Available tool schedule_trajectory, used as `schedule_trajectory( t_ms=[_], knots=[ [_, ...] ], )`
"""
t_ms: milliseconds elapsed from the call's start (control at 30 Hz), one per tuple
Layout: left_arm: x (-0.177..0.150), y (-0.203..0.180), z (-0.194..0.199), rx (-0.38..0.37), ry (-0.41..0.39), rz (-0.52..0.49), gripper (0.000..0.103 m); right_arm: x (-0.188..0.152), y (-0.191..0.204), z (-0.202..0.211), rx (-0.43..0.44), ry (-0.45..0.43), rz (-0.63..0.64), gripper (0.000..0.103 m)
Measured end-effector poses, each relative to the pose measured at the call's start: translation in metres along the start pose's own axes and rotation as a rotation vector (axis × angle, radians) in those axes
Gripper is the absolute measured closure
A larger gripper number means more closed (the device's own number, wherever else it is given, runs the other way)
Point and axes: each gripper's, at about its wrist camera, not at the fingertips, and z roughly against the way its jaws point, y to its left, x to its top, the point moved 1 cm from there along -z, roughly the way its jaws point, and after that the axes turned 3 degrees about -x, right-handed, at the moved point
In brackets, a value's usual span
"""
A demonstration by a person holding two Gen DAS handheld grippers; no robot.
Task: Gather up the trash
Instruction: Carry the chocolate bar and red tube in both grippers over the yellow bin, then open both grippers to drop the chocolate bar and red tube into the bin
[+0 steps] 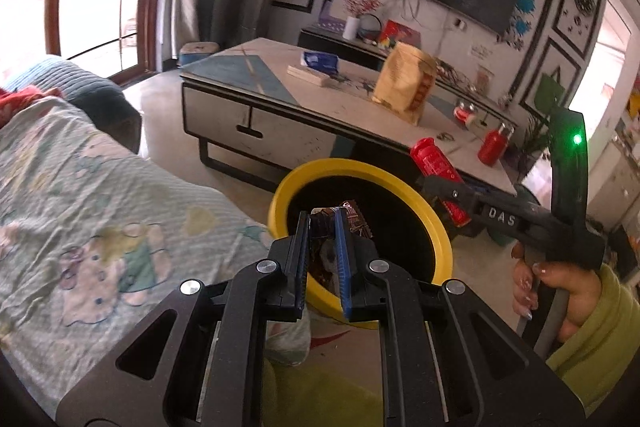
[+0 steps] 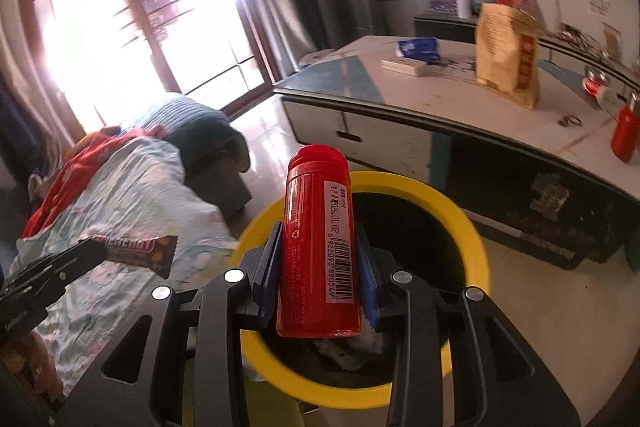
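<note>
Yellow plastic rings the mouth of the trash bin (image 1: 438, 227), and its black inside is mostly hidden: in the left wrist view the left gripper (image 1: 323, 223) covers the near part of the opening, and in the right wrist view the red bottle (image 2: 318, 247) stands across it. What lies in the bin is hard to make out; only some pale crumpled matter shows low in the opening under the bottle, blurred and partly cut off by the gripper frame.

The left gripper's jaws are pressed nearly together on a brown snack wrapper (image 1: 352, 217), which sticks out over the bin's opening. In the right wrist view the same wrapper (image 2: 138, 251) shows at the far left, with part of its printed name readable, above the patterned bed cover (image 1: 100, 187). The right gripper (image 2: 320, 259) pinches the red bottle between its blue pads, the cap end pointing away from the camera, a barcode label facing the lens. From the left wrist view that bottle (image 1: 438, 183) hangs just beyond the bin's right rim, and a hand (image 1: 560, 291) in a green sleeve grips the tool's handle; the hand is partly hidden behind it.

Counted: one bin, two grippers, one wrapper, one held bottle. On the low table (image 1: 280, 95) farther off stand one tan paper bag (image 1: 404, 83), one blue packet on a book, one small jar and a second red bottle (image 1: 492, 145) near the right edge.
</note>
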Motion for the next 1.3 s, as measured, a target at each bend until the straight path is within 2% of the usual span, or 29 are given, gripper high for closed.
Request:
schedule_trajectory(
  t_ms=[300,633,833,867,933,967,1033,1100,1167,1233,1300],
  knots=[
    [-0.007,-0.025,-0.036,-0.038,0.068,-0.052,0.095,-0.012,-0.043,-0.013,-0.028,0.04,-0.089,0.071],
    [-0.017,-0.026,-0.075,-0.048,0.146,-0.049,0.095,-0.024,-0.054,-0.029,-0.003,0.103,-0.108,0.071],
    [-0.016,-0.029,-0.087,-0.059,0.166,-0.054,0.093,-0.027,-0.057,-0.034,0.009,0.125,-0.115,0.07],
    [-0.016,-0.029,-0.087,-0.059,0.168,-0.053,0.091,-0.027,-0.059,-0.034,0.003,0.125,-0.119,0.068],
    [-0.015,-0.029,-0.087,-0.06,0.166,-0.051,0.078,-0.027,-0.062,-0.032,-0.004,0.119,-0.138,0.053],
    [-0.014,-0.028,-0.085,-0.062,0.162,-0.051,0.066,-0.026,-0.065,-0.03,-0.004,0.11,-0.15,0.052],
    [-0.013,-0.027,-0.081,-0.064,0.152,-0.049,0.062,-0.025,-0.066,-0.027,-0.009,0.103,-0.156,0.052],
    [-0.011,-0.026,-0.075,-0.062,0.137,-0.041,0.05,-0.024,-0.066,-0.023,-0.022,0.095,-0.151,0.049],
    [-0.01,-0.022,-0.064,-0.06,0.117,-0.033,0.047,-0.023,-0.063,-0.017,-0.026,0.082,-0.145,0.046],
    [-0.009,-0.017,-0.05,-0.042,0.098,-0.03,0.039,-0.021,-0.057,-0.008,-0.035,0.064,-0.129,0.036],
    [-0.008,-0.01,-0.035,-0.02,0.08,-0.021,0.023,-0.019,-0.048,0.003,-0.05,0.033,-0.112,0.027]
  ],
)
